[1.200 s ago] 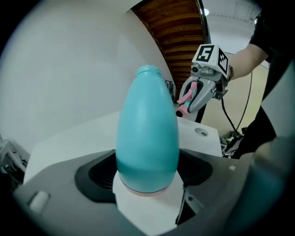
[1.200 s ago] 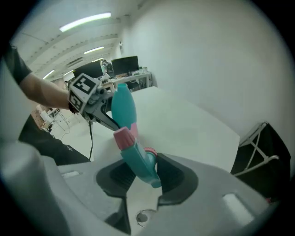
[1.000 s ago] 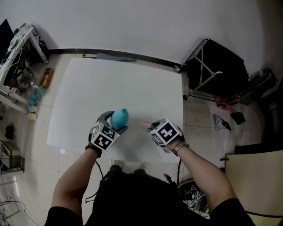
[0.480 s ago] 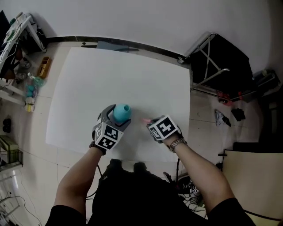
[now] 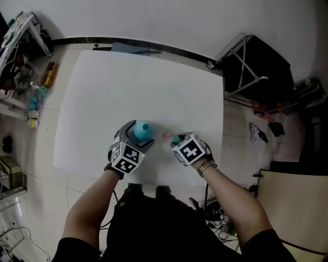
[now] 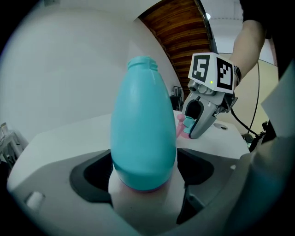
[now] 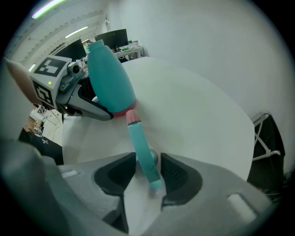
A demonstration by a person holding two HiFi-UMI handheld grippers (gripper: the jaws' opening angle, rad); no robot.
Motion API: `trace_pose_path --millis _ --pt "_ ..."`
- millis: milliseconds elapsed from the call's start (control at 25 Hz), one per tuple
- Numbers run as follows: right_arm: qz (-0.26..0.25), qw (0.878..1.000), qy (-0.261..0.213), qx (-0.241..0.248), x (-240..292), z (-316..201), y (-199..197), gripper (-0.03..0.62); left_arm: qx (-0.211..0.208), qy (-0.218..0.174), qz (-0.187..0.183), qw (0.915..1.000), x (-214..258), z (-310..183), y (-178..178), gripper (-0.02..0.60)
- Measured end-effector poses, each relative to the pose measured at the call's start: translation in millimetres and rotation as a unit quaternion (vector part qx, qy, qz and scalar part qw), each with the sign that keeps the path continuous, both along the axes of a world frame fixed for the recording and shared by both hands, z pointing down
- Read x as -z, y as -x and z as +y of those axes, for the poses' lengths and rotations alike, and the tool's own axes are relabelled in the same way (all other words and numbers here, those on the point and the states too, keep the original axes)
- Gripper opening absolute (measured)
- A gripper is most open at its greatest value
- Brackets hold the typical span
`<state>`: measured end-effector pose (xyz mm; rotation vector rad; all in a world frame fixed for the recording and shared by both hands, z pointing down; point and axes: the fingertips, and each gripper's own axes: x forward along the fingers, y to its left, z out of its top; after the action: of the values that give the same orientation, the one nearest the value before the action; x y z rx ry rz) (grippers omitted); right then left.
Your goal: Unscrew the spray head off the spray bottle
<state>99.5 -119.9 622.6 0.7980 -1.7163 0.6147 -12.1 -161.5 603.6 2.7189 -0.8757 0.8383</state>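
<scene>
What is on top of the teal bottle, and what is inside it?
Nothing sits on the teal bottle: its neck is bare and open. The spray head is off, apart from it. The opaque wall hides the inside.

A white table (image 5: pixel 128 77) is seen from above, set against a plain white wall (image 5: pixel 164 20) with a dark baseboard (image 5: pixel 72 39) along its foot. The floor (image 5: pixel 238 138) is laid in pale tiles. A black folding stand (image 5: pixel 256 66) with metal legs is placed past the table's far right corner, with small dark items lying near it. A cluttered rack (image 5: pixel 23 36) is noted at the picture's left edge and a beige panel (image 5: pixel 297 204) at lower right. Ceiling strip lights (image 7: pixel 50 7) and monitors (image 7: pixel 113 37) are recorded in the right gripper view.
</scene>
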Motion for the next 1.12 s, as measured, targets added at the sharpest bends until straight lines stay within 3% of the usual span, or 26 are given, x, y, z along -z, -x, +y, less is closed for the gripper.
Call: trace_pose_path --millis 40,280,600,960,1120 --pt "0.004 1.0 -0.001 0.003 0.0 0.6 -0.7 0.178 -0.004 0.001 -0.001 1.0 -0.5 1.3 -0.5 0.458" --pt "-0.01 1.0 -0.015 0.009 7.9 3.8 2.2 0.239 -0.008 -0.002 0.001 1.0 2.5 5.6 7.1 0.483" --pt "-0.022 0.998 -0.06 -0.019 37.0 11.7 -8.0 0.247 0.0 -0.006 0.012 0.9999 12.6 18.2 34.9 0.479" --pt "-0.087 0.987 -0.129 -0.049 80.3 23.6 -0.8 0.24 0.035 -0.023 0.054 0.9976 63.6 46.8 38.5 0.394" --pt "-0.137 0.975 -0.166 -0.049 105.7 36.1 9.1 0.179 0.07 -0.02 0.064 0.9953 86.6 69.0 32.9 0.321"
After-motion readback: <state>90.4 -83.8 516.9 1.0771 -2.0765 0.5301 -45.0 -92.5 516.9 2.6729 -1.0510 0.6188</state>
